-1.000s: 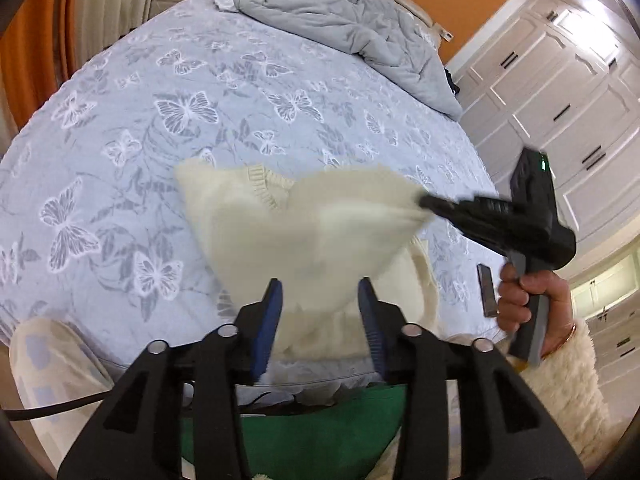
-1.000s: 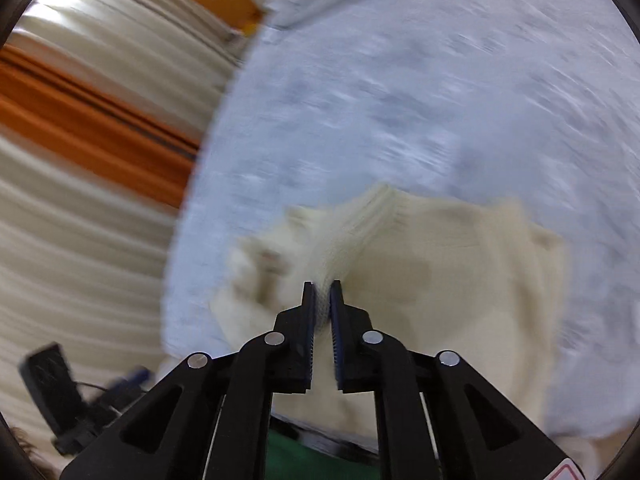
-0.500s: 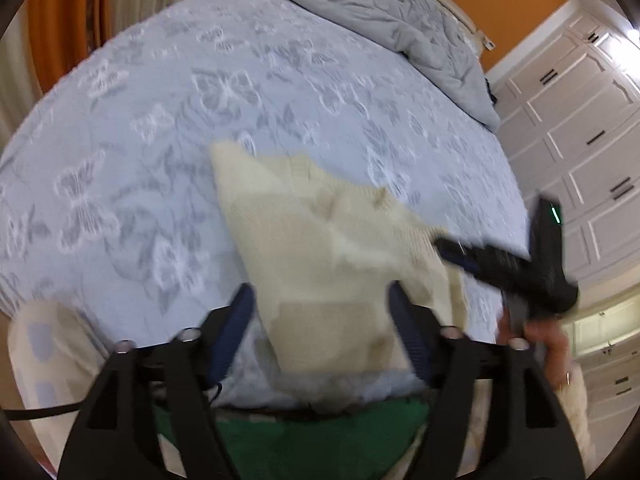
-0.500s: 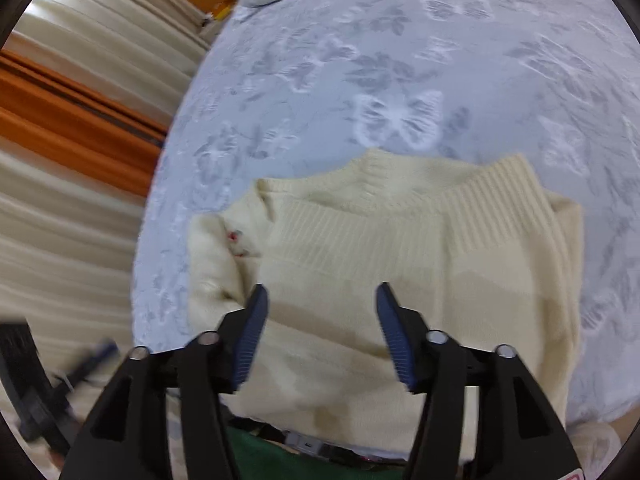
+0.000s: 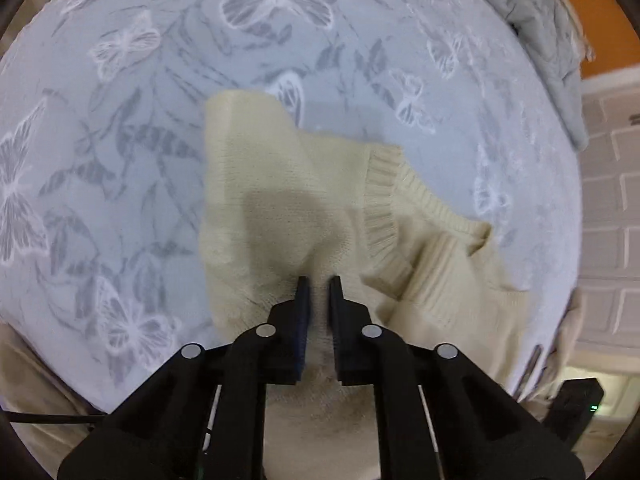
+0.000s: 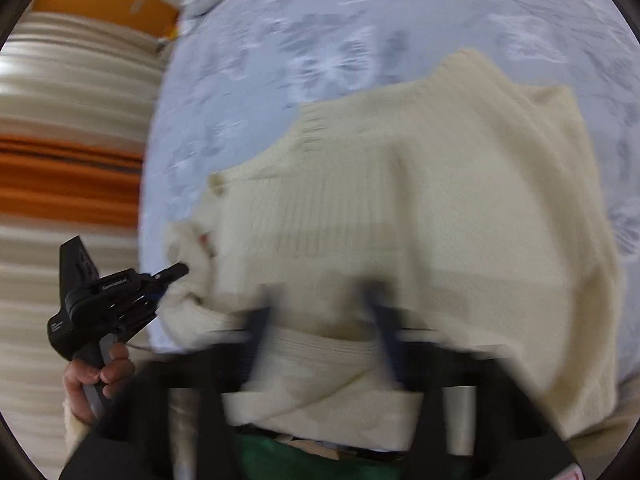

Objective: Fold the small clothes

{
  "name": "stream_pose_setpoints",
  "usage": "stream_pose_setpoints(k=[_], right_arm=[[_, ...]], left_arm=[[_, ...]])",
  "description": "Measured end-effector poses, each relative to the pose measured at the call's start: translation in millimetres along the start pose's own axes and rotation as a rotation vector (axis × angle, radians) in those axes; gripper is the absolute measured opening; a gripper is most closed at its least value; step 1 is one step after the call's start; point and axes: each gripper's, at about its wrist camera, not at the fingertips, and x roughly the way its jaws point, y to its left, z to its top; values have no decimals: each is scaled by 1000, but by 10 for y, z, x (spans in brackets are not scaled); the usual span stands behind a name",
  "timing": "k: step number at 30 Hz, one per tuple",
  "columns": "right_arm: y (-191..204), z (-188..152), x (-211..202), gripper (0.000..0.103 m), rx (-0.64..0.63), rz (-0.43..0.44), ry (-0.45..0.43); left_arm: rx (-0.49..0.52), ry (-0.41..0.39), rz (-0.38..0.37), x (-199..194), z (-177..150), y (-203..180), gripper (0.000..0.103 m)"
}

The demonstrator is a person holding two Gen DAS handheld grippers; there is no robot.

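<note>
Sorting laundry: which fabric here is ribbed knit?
The cream sweater at the near edge; the far blanket is grey and quilted, the bedspread butterfly-printed.

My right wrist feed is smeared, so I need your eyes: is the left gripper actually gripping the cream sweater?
Observer: Yes. In the left wrist view, the left gripper has its fingers shut on a pinch of the sweater.
Operator: Where on it?
Observer: On plain knit at its near edge. A ribbed band lies just right of the fingers.
Operator: What is beyond the bed on that side?
Observer: White panelled doors stand past the right edge of the bed.
</note>
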Motion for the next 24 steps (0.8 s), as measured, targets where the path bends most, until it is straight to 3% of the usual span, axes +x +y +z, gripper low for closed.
stream_pose_setpoints(k=[3, 5, 7, 8, 10, 11, 13, 16, 18, 19, 20, 24], right_arm=[[321, -83, -167, 1, -74, 120, -24], [512, -107, -397, 1, -133, 182, -58], [591, -90, -652, 1, -197, 133, -112], [558, -77, -739, 7, -212, 94, -135], [320, -43, -807, 48, -198, -19, -145], [110, -33, -780, 78, -145, -74, -138], [-216, -34, -645, 77, -74, -138, -105], [-500, -131, -314, 74, 0, -114, -24], [-512, -184, -162, 53, 8, -97, -6], [-455, -209, -100, 14, -5, -72, 8], [-382, -214, -91, 9, -21, -47, 13], [70, -142, -631, 8, -139, 77, -104]], left_arm=[[23, -42, -92, -334, -79, 8, 7], [58, -72, -191, -660, -195, -64, 7], [110, -84, -272, -901, -322, -213, 3], [143, -87, -305, -974, -382, -308, 3], [200, -77, -337, -1028, -493, -537, 3], [219, -73, -350, -1021, -525, -619, 3], [277, -51, -337, -918, -619, -828, 3], [308, -13, -320, -713, -720, -1012, 3], [317, 5, -304, -615, -804, -1089, 3], [322, 5, -292, -607, -816, -1097, 3], [327, 6, -277, -596, -840, -1115, 3], [348, -16, -248, -690, -864, -1174, 3]])
